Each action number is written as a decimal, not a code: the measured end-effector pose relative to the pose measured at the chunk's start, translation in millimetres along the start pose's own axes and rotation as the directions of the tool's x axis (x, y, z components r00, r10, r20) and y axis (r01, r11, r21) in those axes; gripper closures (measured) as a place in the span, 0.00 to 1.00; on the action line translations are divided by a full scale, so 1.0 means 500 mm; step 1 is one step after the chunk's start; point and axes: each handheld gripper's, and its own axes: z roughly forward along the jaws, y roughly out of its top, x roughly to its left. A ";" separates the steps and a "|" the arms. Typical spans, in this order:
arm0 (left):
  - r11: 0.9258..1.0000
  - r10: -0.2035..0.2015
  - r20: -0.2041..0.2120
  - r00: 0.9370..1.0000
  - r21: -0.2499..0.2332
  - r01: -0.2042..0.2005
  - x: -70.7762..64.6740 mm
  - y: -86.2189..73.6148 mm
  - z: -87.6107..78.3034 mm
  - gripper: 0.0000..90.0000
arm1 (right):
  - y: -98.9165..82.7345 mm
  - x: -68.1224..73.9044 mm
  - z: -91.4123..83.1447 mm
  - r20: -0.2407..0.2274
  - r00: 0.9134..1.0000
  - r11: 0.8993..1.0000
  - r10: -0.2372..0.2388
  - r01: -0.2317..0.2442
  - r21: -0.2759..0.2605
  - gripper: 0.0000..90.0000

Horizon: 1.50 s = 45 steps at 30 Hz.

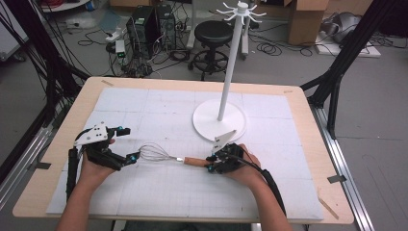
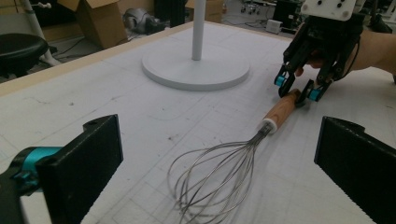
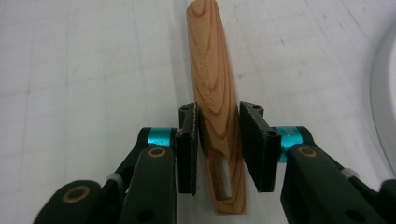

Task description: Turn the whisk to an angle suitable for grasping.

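Gripping the wooden handle (image 3: 215,88) of the whisk (image 1: 166,156) near its far end, right gripper (image 3: 219,135) clamped, one black pad on each flat side, hanging slot just behind the pads. Likely chosen so: slot end stays free for a hook of the white utensil stand (image 1: 224,72), whose round base (image 2: 196,70) sits just beyond the fingers. Still lying flat on the white table mat (image 1: 159,192), not lifted yet as far as can be judged.

Waiting with the left gripper (image 2: 217,163) released, jaws standing wide on both sides of the wire balloon (image 2: 215,179), not touching it; probably ready to steady or guide the wire end.

Looking at the whisk itself: thin steel loops bulging out into a rounded cage, gathered into a pale collar (image 2: 271,125), then a tapered handle of warm brown wood with clear dark grain and faint stamped lettering. Light thing, but long; wire end may swing when lifted.
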 end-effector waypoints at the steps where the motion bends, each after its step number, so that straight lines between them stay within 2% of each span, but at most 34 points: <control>1: 1.000 -0.001 0.001 1.000 0.000 0.001 0.001 0.000 0.000 0.02 | 0.007 0.000 0.007 0.000 1.000 1.000 -0.003 0.003 0.002 0.74; 6: 1.000 -0.006 -0.002 1.000 0.000 0.006 0.003 -0.002 0.000 0.02 | 0.027 0.000 0.026 0.000 1.000 1.000 -0.009 0.009 0.003 0.74; 12: 1.000 0.000 -0.002 1.000 -0.001 0.000 0.004 -0.002 0.004 0.02 | 0.031 0.003 0.025 0.010 1.000 1.000 -0.016 0.016 0.003 0.75; 14: 1.000 -0.005 -0.003 1.000 -0.003 0.005 0.004 -0.002 0.004 0.02 | 0.031 0.004 0.019 0.028 0.999 1.000 -0.018 0.018 -0.006 0.69; 21: 1.000 -0.001 0.006 1.000 -0.006 0.002 0.009 0.001 0.011 0.02 | 0.025 0.014 -0.030 0.039 0.999 0.996 0.008 -0.004 -0.093 0.67; 26: 1.000 0.004 0.009 1.000 -0.008 -0.004 0.005 0.004 0.011 0.02 | -0.006 0.022 -0.078 0.052 0.998 0.988 0.042 -0.033 -0.152 0.64; 29: 1.000 0.003 0.011 1.000 -0.011 -0.003 0.005 0.005 0.011 0.02 | -0.036 0.024 -0.110 0.065 0.994 0.977 0.091 -0.077 -0.198 0.61; 31: 1.000 0.004 0.013 1.000 -0.007 -0.004 0.005 0.004 0.013 0.02 | -0.056 0.026 -0.130 0.090 0.989 0.971 0.115 -0.093 -0.219 0.57; 34: 1.000 0.003 0.018 1.000 -0.003 -0.003 0.003 0.004 0.015 0.02 | -0.083 0.021 -0.155 0.102 0.983 0.950 0.152 -0.117 -0.288 0.53; 35: 1.000 0.004 0.021 1.000 -0.005 -0.004 0.002 0.005 0.015 0.02 | -0.087 0.020 -0.161 0.109 0.981 0.946 0.161 -0.122 -0.299 0.52; 38: 1.000 0.008 0.024 1.000 -0.011 -0.007 0.001 0.008 0.016 0.02 | -0.103 0.016 -0.179 0.118 0.973 0.925 0.199 -0.146 -0.350 0.46; 41: 1.000 0.008 0.022 1.000 -0.011 -0.008 0.002 0.008 0.016 0.02 | -0.119 0.011 -0.192 0.137 0.963 0.907 0.233 -0.165 -0.388 0.39; 45: 1.000 0.012 0.022 1.000 0.001 -0.012 0.001 0.007 0.017 0.02 | -0.131 0.005 -0.203 0.149 0.953 0.888 0.262 -0.178 -0.424 0.33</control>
